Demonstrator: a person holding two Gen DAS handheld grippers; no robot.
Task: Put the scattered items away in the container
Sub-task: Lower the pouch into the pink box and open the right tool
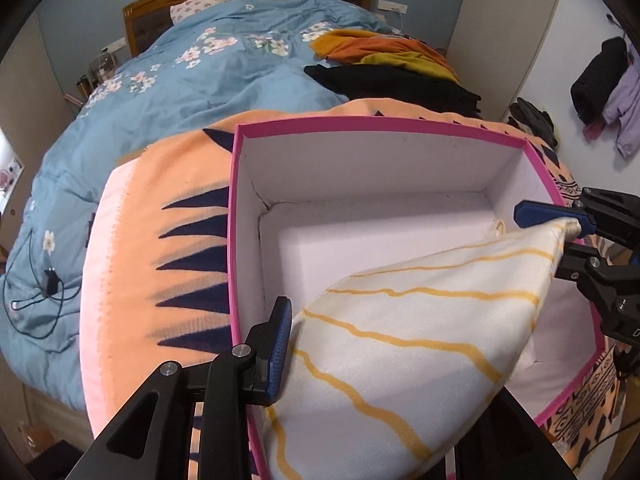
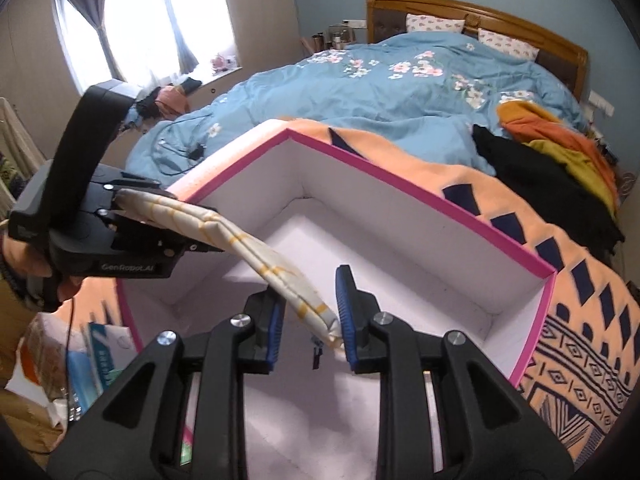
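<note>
Two grippers hold one cream cloth (image 1: 404,332) with yellow stripes, slung over the pink-rimmed white box (image 1: 384,126).

The left gripper (image 2: 120,204) is clamped on one end; at the right gripper (image 2: 310,316), the fingers stand apart, the cloth's corner touching only one blue pad (image 2: 345,320). The box sits on an orange patterned blanket (image 1: 168,240) across the blue floral duvet (image 1: 192,80). Black, orange and mustard clothes (image 1: 384,64) lie heaped beyond it, and a black cable (image 1: 36,280) trails on the duvet.
</note>
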